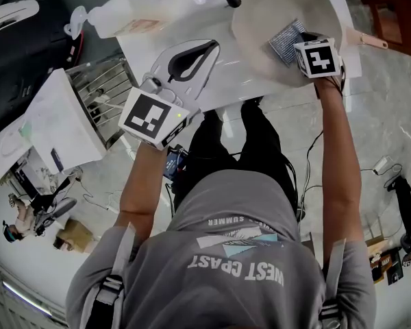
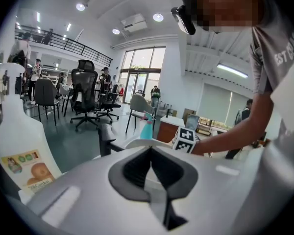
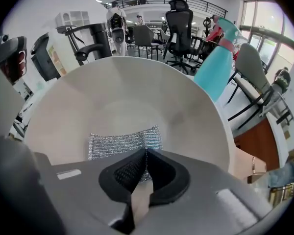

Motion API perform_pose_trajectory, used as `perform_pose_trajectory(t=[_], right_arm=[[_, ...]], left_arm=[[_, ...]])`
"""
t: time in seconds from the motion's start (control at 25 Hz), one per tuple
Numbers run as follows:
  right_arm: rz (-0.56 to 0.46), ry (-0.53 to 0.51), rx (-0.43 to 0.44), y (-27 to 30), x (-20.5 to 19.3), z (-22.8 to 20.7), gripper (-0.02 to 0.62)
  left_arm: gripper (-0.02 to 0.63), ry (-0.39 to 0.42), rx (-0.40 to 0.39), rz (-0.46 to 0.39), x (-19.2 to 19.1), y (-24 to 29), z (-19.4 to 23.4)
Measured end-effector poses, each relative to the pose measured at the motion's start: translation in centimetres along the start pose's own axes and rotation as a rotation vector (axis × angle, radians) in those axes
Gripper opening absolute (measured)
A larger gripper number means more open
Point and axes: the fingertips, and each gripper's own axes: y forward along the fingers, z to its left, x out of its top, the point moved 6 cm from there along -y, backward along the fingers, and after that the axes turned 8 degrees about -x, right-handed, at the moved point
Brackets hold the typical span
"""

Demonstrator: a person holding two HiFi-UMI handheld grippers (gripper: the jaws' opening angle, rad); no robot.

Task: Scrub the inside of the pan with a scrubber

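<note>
We list, by the head view:
- White bottle [image 1: 123, 16], at eleven o'clock.
- Left gripper [image 2: 149, 150], at twelve o'clock, jaws together on nothing.
- Pan [image 1: 257, 12], at one o'clock.
- Scrubber [image 1: 288, 41], inside the pan toward its six o'clock, pinched by the right gripper [image 3: 146, 153].

Setting: large open-plan office hall. Evidence: swivel office chairs [image 2: 85, 94] on a polished floor [image 2: 73, 146], mezzanine railing [image 2: 63, 42] overhead, tall glass entrance doors [image 2: 139, 75], recessed ceiling lights [image 2: 158, 17], white bench [image 1: 226, 81] as work surface.
</note>
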Motion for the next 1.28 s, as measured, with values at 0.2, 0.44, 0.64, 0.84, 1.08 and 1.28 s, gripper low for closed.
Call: perform_pose_trajectory(t=[0.2,0.44,0.64,0.84,1.08,1.28], right_arm=[[0.011,0.006,-0.074,0.8,0.8,-3.2,0.014],[-0.026,0.111,-0.075,3.1,4.3,-5.2,0.014],[-0.087,0.107,-0.007,3.7,8.0,-1.5,0.014],[-0.127,0.02,0.057,2.4,9.2,2.9,0.014],[-0.117,-0.168,0.122,0.5,6.1,7.5,0.012],[-0.052,-0.277,0.092,-0.5,2.5,6.8,0.012]], left_arm=[[0.002,0.0,-0.002,-0.001,0.0,-0.1,0.0],[0.002,-0.006,0.007,0.007,-0.5,-0.6,0.2],[0.002,-0.009,0.011,0.009,-0.7,-0.7,0.1],[0.002,-0.004,0.013,-0.003,-0.3,-0.8,-0.2],[0.002,-0.001,0.016,-0.007,-0.2,-1.3,-0.6],[0.002,0.002,0.017,-0.012,-0.2,-1.6,-1.0]])
